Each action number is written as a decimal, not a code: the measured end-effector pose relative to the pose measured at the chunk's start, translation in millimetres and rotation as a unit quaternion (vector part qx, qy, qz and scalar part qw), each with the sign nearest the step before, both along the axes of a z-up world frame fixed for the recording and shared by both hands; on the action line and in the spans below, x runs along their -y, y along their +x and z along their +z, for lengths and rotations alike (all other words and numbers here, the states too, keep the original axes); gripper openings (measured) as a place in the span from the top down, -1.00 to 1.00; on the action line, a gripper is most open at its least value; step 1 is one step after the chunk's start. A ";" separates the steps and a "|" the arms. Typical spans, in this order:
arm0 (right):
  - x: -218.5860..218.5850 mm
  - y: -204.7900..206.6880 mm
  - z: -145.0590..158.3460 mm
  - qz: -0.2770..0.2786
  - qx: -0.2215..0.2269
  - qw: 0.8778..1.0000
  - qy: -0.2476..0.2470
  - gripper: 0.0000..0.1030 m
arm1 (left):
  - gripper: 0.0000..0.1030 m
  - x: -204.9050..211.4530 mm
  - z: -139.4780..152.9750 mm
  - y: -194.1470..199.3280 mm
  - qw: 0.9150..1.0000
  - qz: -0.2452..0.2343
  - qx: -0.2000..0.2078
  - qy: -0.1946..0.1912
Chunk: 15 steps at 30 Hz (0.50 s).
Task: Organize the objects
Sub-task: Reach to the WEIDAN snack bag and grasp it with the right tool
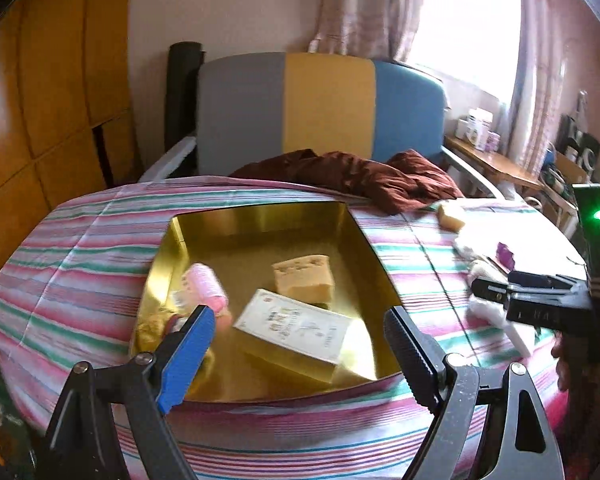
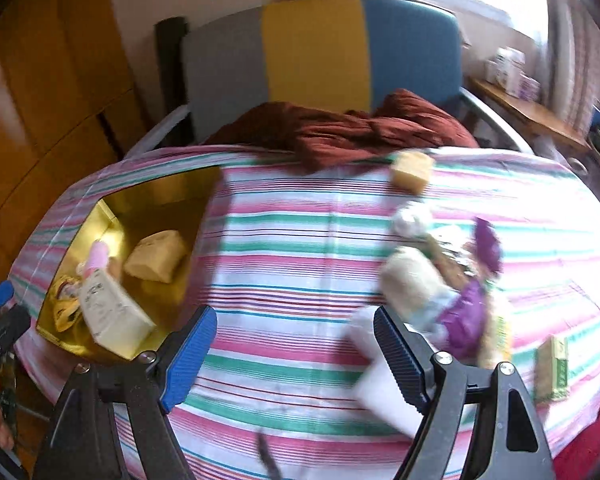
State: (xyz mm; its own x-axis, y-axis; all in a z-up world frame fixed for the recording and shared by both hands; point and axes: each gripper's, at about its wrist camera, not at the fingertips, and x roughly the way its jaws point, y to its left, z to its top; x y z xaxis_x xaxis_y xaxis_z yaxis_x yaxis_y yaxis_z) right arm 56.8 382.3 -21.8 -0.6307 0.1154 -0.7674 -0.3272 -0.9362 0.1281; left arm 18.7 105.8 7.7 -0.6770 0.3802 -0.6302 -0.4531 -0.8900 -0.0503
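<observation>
Both tongs [image 1: 300, 344] [image 2: 296, 344] agape, empty

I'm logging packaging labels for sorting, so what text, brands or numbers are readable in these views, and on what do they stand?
None can be read for certain.
White box in the gold tray: dark printing on its top face, too blurred to read.
Green and yellow box on the striped cloth: markings too small and blurred.
Purple packet: no legible print.
Boxes on the wooden side table: labels too small.
</observation>
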 end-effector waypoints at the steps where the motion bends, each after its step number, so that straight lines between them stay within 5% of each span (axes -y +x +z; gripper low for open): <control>1: -11.8 5.9 1.1 -0.014 -0.001 1.000 0.000 -0.59 | -0.69 -4.3 0.2 1.2 1.000 -0.007 0.000 -0.001; 15: -140.9 99.0 7.8 -0.206 -0.002 0.977 -0.047 -0.60 | -0.69 -95.2 -11.7 21.1 0.988 -0.147 0.035 -0.013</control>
State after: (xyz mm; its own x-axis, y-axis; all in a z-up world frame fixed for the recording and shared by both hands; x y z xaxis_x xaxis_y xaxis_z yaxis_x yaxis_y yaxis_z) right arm 155.8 523.2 -14.0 -0.5486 0.2906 -0.7839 -0.6739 -0.7087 0.2089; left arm 39.8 200.9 -4.0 -0.4937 0.5375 -0.6837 -0.6884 -0.7219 -0.0705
